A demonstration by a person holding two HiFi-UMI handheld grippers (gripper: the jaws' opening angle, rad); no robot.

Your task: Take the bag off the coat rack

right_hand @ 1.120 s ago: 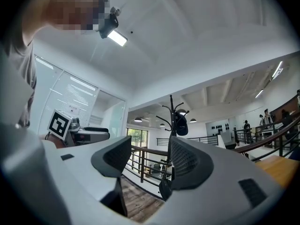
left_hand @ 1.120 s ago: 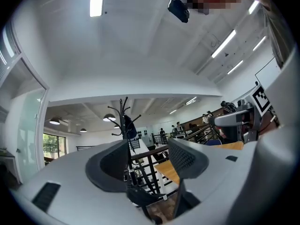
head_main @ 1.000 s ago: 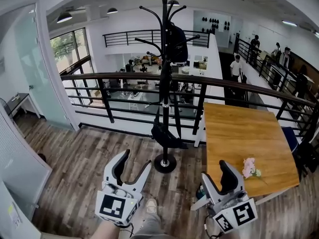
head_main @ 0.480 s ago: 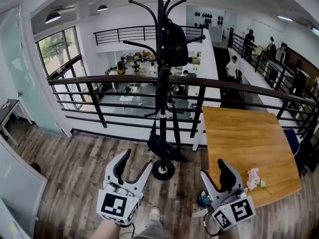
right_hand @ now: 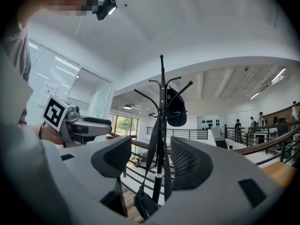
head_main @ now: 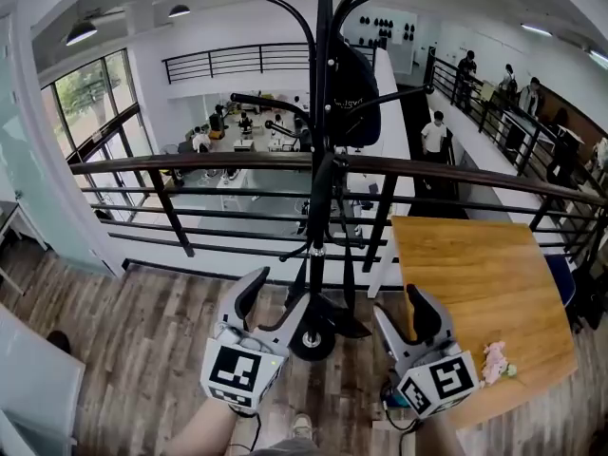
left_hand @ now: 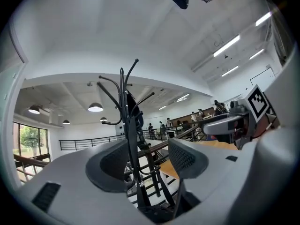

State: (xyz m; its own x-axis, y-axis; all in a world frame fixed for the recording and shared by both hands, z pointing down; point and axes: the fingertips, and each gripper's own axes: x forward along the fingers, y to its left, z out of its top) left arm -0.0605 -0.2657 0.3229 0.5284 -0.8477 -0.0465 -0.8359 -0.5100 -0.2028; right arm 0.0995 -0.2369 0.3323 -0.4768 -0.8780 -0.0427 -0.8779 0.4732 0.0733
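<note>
A black coat rack point(head_main: 320, 150) stands by the railing. A small black bag point(head_main: 328, 313) hangs low on it, near the base, with its long strap point(head_main: 326, 207) running up the pole. A black cap point(head_main: 353, 88) hangs on an upper hook. My left gripper point(head_main: 275, 297) is open just left of the bag, and my right gripper point(head_main: 399, 310) is open just right of it; neither touches it. In the right gripper view the bag point(right_hand: 144, 201) shows between the open jaws of the right gripper point(right_hand: 147, 161). The left gripper point(left_hand: 145, 161) frames the rack point(left_hand: 130, 130).
A dark metal railing point(head_main: 190, 164) runs behind the rack over an open lower floor. A wooden table point(head_main: 475, 274) stands at the right with a pink flower point(head_main: 494, 361) near its front edge. People stand along the far right walkway point(head_main: 494, 74). The floor is wood planks point(head_main: 142, 350).
The head view has come closer to the rack. Both grippers have moved forward and inward and now flank the bag at the rack's base. Both stay open.
</note>
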